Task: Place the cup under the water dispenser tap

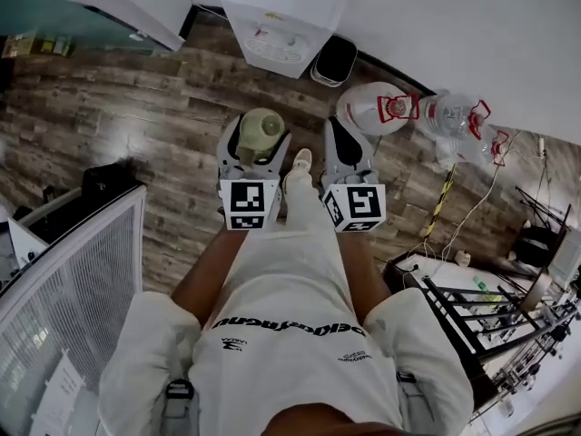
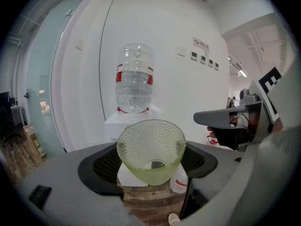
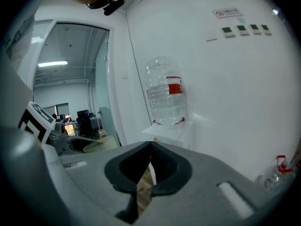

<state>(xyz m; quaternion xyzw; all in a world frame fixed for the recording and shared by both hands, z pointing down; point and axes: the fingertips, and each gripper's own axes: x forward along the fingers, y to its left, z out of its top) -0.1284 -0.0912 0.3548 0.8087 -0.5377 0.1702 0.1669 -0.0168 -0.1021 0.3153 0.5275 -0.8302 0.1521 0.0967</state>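
Cup (image 2: pixel 151 149) in pale green, with a dimpled, see-through wall, sits upright between the jaws of the left gripper (image 1: pixel 257 142). The dark pads press its lower body from either side, and its mouth is open to the ceiling. It is carried in the air above the wooden floor (image 1: pixel 136 107), well apart from the water dispenser (image 1: pixel 281 16), which stands against the white wall ahead with a large bottle (image 2: pixel 135 79) on top. The tap itself is too small to pick out in any view.

The cup looks empty, so it should be light. Whether it is glass or plastic I cannot tell. The wall looks stiff either way, and if it is glass a knock against the dispenser could chip it. The pebbled surface probably gives the pads some bite, but the body narrows toward the base, so a hard squeeze low down might push it upward out of the grip. Holding around the middle of the body, as now, seems the safer place, with the rim kept level.

The right gripper (image 3: pixel 148 166) has its jaws closed together on nothing and hangs beside the left one. Two spare bottles (image 1: pixel 454 121) lie on the floor off to the right.
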